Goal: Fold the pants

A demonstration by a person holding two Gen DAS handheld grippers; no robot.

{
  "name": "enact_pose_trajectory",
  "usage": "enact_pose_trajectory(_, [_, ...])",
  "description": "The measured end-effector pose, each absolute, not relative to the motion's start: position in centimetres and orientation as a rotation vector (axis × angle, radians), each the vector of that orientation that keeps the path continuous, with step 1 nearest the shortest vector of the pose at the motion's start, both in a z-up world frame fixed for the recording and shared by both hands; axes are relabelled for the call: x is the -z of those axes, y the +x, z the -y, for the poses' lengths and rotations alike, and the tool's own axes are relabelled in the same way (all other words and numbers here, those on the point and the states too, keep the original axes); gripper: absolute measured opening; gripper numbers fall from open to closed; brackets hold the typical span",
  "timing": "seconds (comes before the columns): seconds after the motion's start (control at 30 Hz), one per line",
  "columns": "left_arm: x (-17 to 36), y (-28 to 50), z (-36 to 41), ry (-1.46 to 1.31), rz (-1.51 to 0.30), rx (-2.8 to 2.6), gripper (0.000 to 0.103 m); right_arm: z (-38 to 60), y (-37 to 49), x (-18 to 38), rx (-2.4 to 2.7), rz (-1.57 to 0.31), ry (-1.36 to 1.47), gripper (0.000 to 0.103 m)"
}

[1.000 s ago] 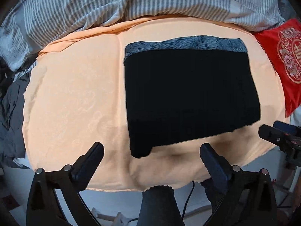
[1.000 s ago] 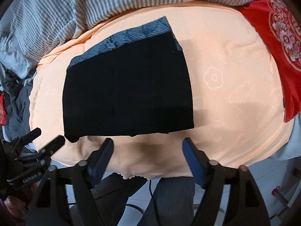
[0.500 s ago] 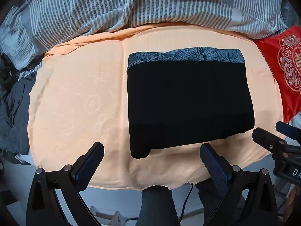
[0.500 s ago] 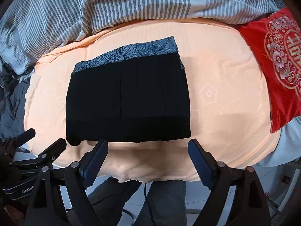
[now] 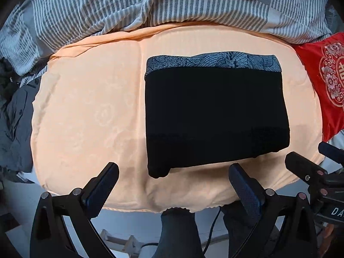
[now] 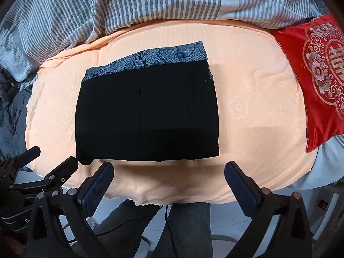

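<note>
The black pants (image 5: 215, 116) lie folded into a flat rectangle on the peach blanket (image 5: 90, 111), with a blue-grey patterned waistband along the far edge. They also show in the right wrist view (image 6: 146, 116). My left gripper (image 5: 173, 177) is open and empty, held back over the blanket's near edge below the pants. My right gripper (image 6: 168, 174) is open and empty, also just short of the pants' near edge. Each gripper shows at the side of the other's view.
A grey striped duvet (image 5: 172, 4) is bunched along the far side. A red embroidered cushion (image 6: 316, 73) lies at the right. Dark grey clothes (image 5: 15, 120) sit at the left edge. The person's legs and the floor show below the bed edge.
Both grippers have drawn back and up from the bed, so the pants look smaller and more of the duvet shows. The pants have not moved.
</note>
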State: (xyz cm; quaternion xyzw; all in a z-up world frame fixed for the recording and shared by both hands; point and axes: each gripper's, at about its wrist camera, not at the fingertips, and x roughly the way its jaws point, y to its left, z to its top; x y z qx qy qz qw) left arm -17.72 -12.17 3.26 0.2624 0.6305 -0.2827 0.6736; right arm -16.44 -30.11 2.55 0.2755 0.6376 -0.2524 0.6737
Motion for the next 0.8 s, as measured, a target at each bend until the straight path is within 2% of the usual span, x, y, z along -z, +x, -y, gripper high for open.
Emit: enact_pose_trajectory(0.8, [-2.60, -18.72, 11.73, 0.617, -1.427, 0.604, 0.102, 30.01, -16.70, -2.35, 0.548, -1.464, 0.577, 0.103])
